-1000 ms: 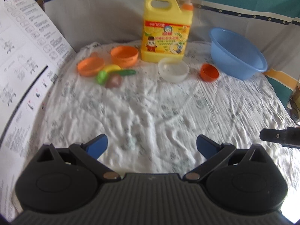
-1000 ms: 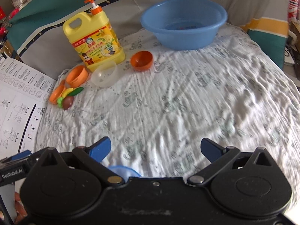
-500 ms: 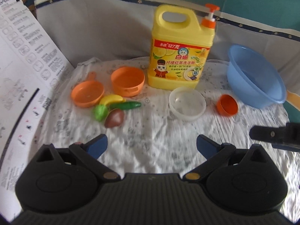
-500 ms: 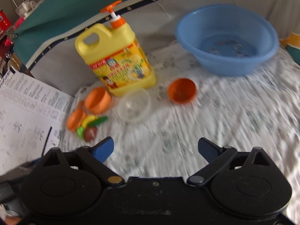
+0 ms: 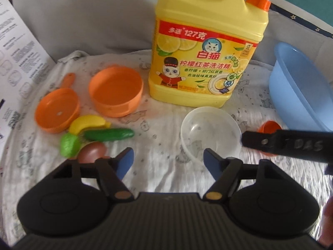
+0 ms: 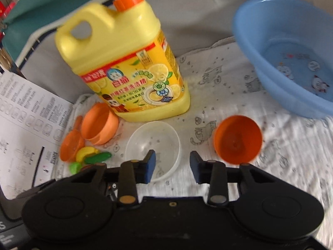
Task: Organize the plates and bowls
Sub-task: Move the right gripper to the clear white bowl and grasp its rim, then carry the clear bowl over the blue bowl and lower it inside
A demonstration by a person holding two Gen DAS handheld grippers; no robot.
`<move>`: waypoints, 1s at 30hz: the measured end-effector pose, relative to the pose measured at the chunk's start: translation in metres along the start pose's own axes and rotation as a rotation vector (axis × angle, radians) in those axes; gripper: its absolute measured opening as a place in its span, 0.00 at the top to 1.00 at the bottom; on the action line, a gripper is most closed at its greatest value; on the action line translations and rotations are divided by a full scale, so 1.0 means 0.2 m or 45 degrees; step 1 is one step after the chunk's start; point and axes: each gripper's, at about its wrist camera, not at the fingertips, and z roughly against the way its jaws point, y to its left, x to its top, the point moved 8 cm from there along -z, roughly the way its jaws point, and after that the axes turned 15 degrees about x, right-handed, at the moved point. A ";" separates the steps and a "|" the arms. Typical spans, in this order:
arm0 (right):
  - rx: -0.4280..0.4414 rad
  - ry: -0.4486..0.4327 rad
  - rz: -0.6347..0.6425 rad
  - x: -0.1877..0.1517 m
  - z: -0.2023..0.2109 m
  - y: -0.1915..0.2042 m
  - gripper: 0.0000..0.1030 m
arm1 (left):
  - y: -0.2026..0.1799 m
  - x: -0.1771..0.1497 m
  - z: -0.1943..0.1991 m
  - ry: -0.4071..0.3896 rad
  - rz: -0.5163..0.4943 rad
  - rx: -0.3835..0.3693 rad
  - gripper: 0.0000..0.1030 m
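A clear plastic bowl [image 5: 210,133] [image 6: 154,145] sits on the white cloth in front of the yellow detergent jug. A small orange bowl [image 6: 237,139] lies tilted to its right. A wider orange bowl [image 5: 116,89] and an orange toy pan [image 5: 57,110] stand to the left. My left gripper [image 5: 168,162] hovers just short of the clear bowl, its jaws closing with nothing between them. My right gripper [image 6: 172,166] is closing too, with the clear bowl's right rim between its fingers and the pads apart from it. One right finger [image 5: 291,143] hides part of the small orange bowl.
The detergent jug [image 5: 208,52] stands tall behind the bowls. A blue basin [image 6: 291,52] sits at the right. A toy banana [image 5: 87,123], a cucumber [image 5: 109,134], a green piece and a brown piece lie by the pan. Printed paper sheets [image 6: 27,125] cover the left.
Both grippers have moved forward and down toward the dishes, which now look much larger. Both pairs of jaws have narrowed, the right more. The right finger now reaches the clear bowl's rim.
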 end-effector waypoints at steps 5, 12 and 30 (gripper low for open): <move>-0.027 0.035 0.033 0.01 -0.13 -0.03 0.81 | -0.07 0.03 -0.11 0.037 -0.028 -0.022 0.49; -0.030 0.031 0.012 -0.03 -0.20 -0.07 0.94 | -0.14 0.01 -0.18 0.059 -0.050 -0.084 0.86; 0.016 0.022 -0.033 -0.24 0.10 0.03 0.93 | -0.09 -0.20 0.15 0.056 -0.107 -0.078 0.86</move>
